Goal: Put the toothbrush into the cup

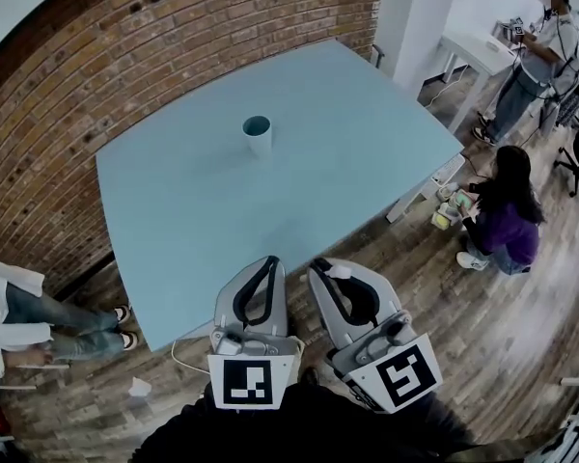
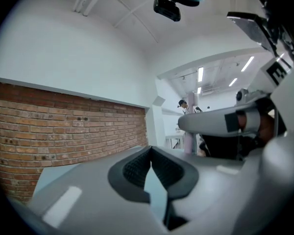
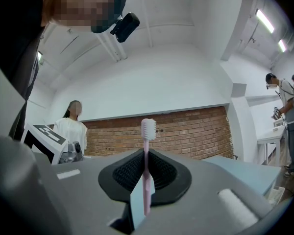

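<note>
A pale blue cup (image 1: pixel 258 134) stands upright near the middle of the light blue table (image 1: pixel 347 143). Both grippers hover side by side at the table's near edge, well short of the cup. My right gripper (image 1: pixel 319 264) (image 3: pixel 146 156) is shut on a pink toothbrush (image 3: pixel 146 168), which stands upright between the pads with its white bristle head above them. The brush head (image 1: pixel 340 271) shows beside the right jaws in the head view. My left gripper (image 1: pixel 270 261) (image 2: pixel 150 154) has its tips together and holds nothing.
A brick wall (image 1: pixel 125 56) runs along the table's far and left sides. One person crouches on the wooden floor (image 1: pixel 507 210) to the right of the table, another stands by a white table (image 1: pixel 473 51) at the far right. A person's legs (image 1: pixel 58 326) show at the left.
</note>
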A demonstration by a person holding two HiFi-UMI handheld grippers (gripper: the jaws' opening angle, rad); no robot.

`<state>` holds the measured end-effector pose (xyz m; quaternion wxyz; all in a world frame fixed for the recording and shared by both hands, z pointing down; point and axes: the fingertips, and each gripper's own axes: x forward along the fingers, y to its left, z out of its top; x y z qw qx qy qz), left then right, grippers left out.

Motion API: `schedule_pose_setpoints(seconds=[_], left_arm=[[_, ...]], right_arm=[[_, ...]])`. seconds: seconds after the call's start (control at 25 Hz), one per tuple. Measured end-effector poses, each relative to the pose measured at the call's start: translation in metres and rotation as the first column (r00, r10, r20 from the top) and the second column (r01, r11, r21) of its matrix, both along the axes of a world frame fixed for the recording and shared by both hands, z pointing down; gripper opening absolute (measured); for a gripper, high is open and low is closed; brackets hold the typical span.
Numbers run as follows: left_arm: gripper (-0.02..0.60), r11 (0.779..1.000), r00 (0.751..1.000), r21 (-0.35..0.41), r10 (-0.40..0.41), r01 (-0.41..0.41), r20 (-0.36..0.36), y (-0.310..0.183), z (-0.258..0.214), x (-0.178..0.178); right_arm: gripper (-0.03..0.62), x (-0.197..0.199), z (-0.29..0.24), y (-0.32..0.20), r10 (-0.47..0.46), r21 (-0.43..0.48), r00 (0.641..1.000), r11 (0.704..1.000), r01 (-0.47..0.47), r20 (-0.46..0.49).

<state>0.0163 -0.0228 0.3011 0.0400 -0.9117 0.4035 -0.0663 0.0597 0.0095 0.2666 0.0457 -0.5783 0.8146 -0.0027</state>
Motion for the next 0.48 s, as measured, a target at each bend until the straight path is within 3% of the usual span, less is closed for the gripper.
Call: schedule_pose_setpoints(seconds=[0.48], left_arm=[[0.008,0.999,1.000,-0.039,-0.004,0.004,-0.020,-0.095,0.015,0.017]], right_arm=[[0.025,0.014,0.016,-0.093,-0.002,-0.044,1.000,0.999,0.002,0.007]])
